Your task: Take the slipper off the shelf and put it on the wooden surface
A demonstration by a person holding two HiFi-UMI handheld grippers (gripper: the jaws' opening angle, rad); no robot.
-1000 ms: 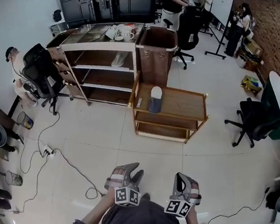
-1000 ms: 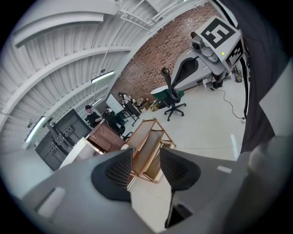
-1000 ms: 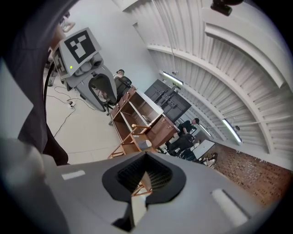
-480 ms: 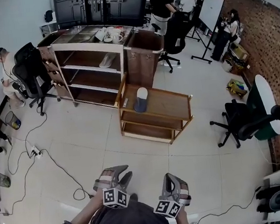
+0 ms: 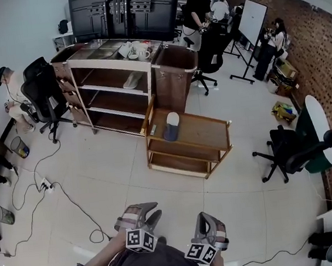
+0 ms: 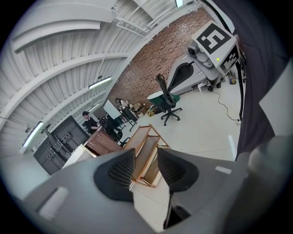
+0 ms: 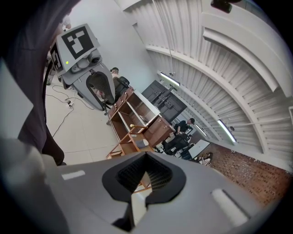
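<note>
In the head view, two slippers showed. A pale slipper (image 5: pixel 132 80) lay slanted on the white-framed wooden shelf unit (image 5: pixel 108 64), and a blue-and-white slipper (image 5: pixel 172 126) lay on the low wooden counter (image 5: pixel 210 132), dark end nearer the person. Neither had moved since earlier. In the left gripper view, the left tool (image 5: pixel 144 214) stood parted and empty. In the right gripper view, the right tool (image 5: pixel 209 225) had its tips together, empty.

The low cart (image 5: pixel 204 132) was brown wood. The floor (image 5: pixel 249 197) was smooth, shiny tile, and the wall (image 5: pixel 318 36) was rough brick.
</note>
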